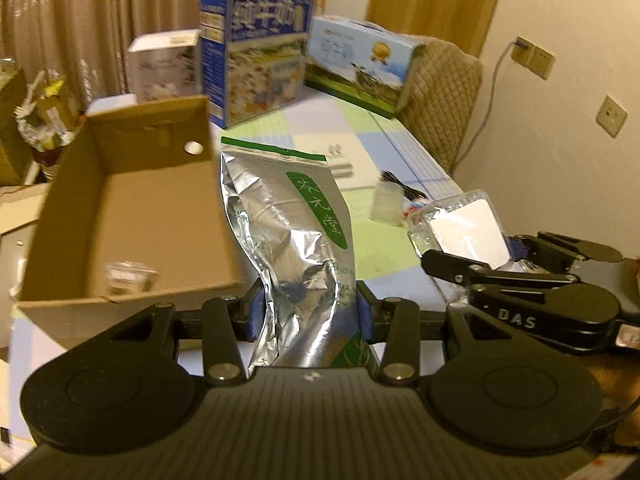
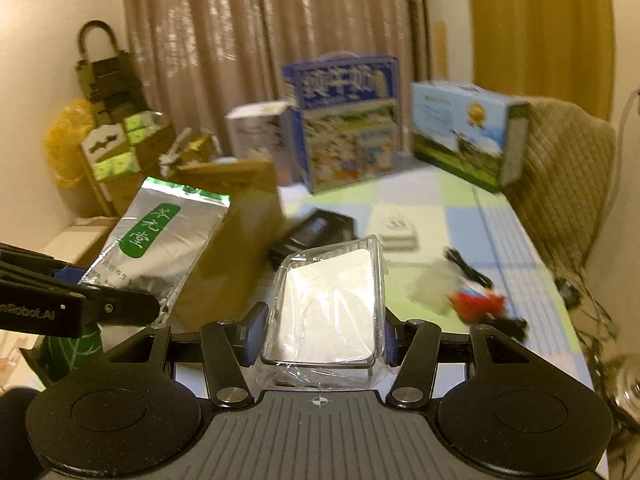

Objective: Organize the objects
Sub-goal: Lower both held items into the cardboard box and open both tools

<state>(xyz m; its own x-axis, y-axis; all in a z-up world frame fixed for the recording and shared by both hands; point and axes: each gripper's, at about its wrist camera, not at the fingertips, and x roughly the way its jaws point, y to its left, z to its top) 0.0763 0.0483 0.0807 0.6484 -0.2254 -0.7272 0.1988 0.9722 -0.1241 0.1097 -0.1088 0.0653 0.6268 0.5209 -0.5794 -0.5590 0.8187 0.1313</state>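
Left wrist view: left hand-held gripper (image 1: 310,314) clamped on foil pouch (image 1: 286,236), frame centre, beside cardboard box (image 1: 120,216). Right hand-held gripper (image 2: 320,330) pinching clear plastic case (image 2: 330,306). Risk: slick pouch slipping, missing box.

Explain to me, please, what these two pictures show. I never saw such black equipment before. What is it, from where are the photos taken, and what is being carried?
These are two hand-held grippers, each with a camera looking forward along its fingers. One picture comes from the left gripper, which is closed on a silver foil bag with a green label. The other comes from the right gripper, which is closed on a clear plastic box with a white card inside. Below is a table with a checked cloth. On it stand an open cardboard box and, at the far end, printed gift cartons. Small items and a black cable lie there too.
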